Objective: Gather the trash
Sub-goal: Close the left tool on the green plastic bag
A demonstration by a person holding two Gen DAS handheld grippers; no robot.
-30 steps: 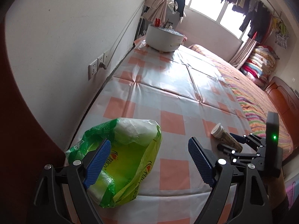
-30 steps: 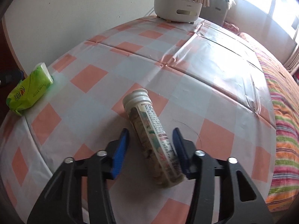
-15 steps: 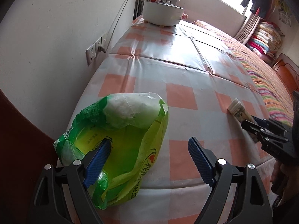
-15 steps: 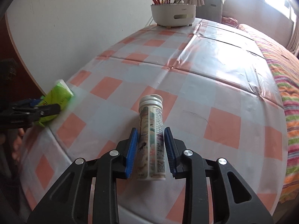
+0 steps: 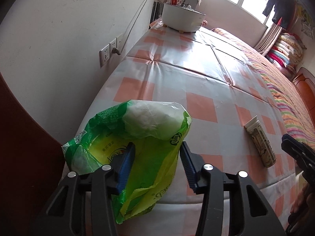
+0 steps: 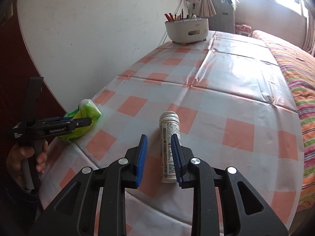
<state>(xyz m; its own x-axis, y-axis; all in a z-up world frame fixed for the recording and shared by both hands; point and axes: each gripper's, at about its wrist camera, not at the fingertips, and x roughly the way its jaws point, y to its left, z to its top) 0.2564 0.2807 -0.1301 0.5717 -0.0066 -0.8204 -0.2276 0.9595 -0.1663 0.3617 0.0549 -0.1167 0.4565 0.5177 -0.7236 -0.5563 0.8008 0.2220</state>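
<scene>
**A:** What does the left wrist view show that the other doesn't?

**B:** It looks down on the crumpled green plastic bag [image 5: 149,122] at the near left corner of the orange-and-white checked tablecloth [image 5: 196,78]. The left gripper [image 5: 157,144] is closing, and its blue pads touch the bag on both sides.

**A:** And the right wrist view?

**B:** A hand [image 6: 23,157] on that gripper's handle. Further right, the white printed cylindrical tube [image 6: 169,122] lies flat on the cloth. The right gripper [image 6: 159,136] is closing to a narrow gap. The left view shows its tips apart from the tube, so it holds nothing.
</scene>
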